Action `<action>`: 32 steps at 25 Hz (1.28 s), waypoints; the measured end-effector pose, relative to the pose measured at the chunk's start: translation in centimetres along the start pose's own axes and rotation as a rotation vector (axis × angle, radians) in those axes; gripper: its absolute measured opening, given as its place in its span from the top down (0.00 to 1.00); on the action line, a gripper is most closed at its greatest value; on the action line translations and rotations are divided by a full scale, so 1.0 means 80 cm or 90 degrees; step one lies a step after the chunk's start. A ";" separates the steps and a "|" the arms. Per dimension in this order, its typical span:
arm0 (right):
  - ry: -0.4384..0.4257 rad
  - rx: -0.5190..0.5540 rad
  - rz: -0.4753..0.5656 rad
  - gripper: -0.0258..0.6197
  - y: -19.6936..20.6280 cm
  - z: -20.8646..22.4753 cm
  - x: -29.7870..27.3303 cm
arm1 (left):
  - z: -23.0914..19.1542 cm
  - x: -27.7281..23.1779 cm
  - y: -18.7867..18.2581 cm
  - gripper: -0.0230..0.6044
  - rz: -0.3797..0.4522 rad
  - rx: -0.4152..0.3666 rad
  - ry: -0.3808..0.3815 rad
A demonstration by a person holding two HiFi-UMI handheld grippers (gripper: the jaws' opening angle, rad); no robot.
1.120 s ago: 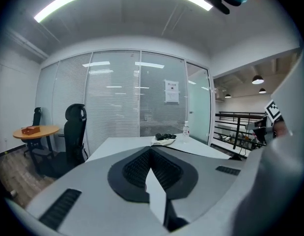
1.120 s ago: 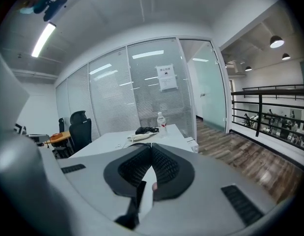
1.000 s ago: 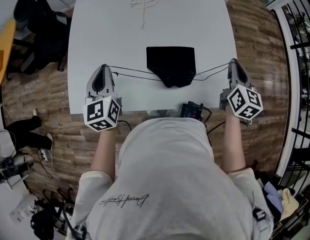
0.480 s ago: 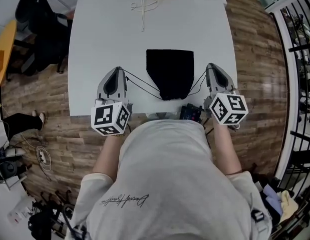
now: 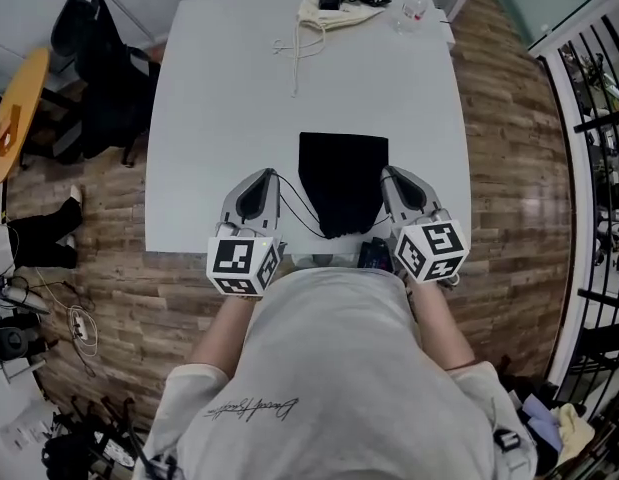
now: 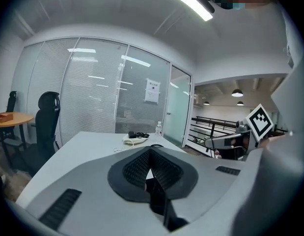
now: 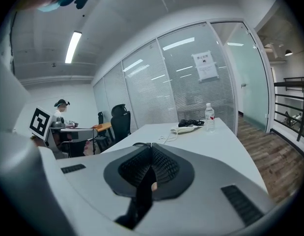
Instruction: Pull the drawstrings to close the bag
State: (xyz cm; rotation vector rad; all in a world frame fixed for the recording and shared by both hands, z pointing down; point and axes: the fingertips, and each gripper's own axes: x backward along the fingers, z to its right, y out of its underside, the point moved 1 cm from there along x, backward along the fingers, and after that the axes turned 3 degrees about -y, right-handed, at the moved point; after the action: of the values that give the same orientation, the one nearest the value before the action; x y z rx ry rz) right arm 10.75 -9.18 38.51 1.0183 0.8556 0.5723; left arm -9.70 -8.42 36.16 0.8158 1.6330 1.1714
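Observation:
A black drawstring bag (image 5: 341, 178) lies flat on the white table (image 5: 219, 98), its gathered mouth toward the near edge. My left gripper (image 5: 270, 174) sits just left of it, jaws together, and a thin black drawstring (image 5: 300, 211) hangs slack from it to the bag's mouth. My right gripper (image 5: 389, 172) rests against the bag's right side, jaws also together. In the left gripper view the jaws (image 6: 150, 151) are pressed shut, with a dark cord loop at the tip. The right gripper view shows its jaws (image 7: 151, 149) shut with a cord loop (image 7: 139, 144) at the tip.
At the table's far edge lie a cream bag (image 5: 334, 10) with a black item on it, its cream cord (image 5: 294, 53) and a water bottle (image 5: 414, 6). A black device (image 5: 374, 256) sits at the near edge. A black chair (image 5: 99, 78) stands to the left.
Both grippers have swung inward from wide apart to either side of the bag. The drawstrings, taut a second ago, now hang slack.

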 end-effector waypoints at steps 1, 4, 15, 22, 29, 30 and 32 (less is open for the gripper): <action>-0.006 0.001 -0.001 0.92 0.000 -0.004 -0.002 | 0.003 -0.001 -0.001 0.95 0.000 0.000 0.005; -0.021 0.007 -0.009 0.92 0.001 -0.015 -0.009 | 0.009 -0.004 -0.001 0.95 0.000 -0.004 0.020; -0.040 0.019 -0.022 0.92 0.002 -0.023 -0.011 | 0.018 -0.003 -0.002 0.95 0.000 -0.012 0.031; -0.043 0.033 -0.035 0.92 0.003 -0.028 -0.017 | 0.015 -0.003 -0.004 0.95 -0.001 -0.015 0.033; -0.047 0.036 -0.036 0.92 0.003 -0.030 -0.021 | 0.013 -0.004 -0.003 0.95 0.002 -0.011 0.032; -0.047 0.037 -0.036 0.92 0.003 -0.030 -0.021 | 0.012 -0.004 -0.004 0.95 0.002 -0.011 0.032; -0.046 0.037 -0.036 0.92 0.002 -0.030 -0.021 | 0.010 -0.005 -0.004 0.95 0.002 -0.010 0.032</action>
State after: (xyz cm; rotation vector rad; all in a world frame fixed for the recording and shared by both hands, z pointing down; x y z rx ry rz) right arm 7.81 -9.22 38.65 1.0583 0.8384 0.4624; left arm -8.80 -8.62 35.86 0.7852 1.6613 1.2144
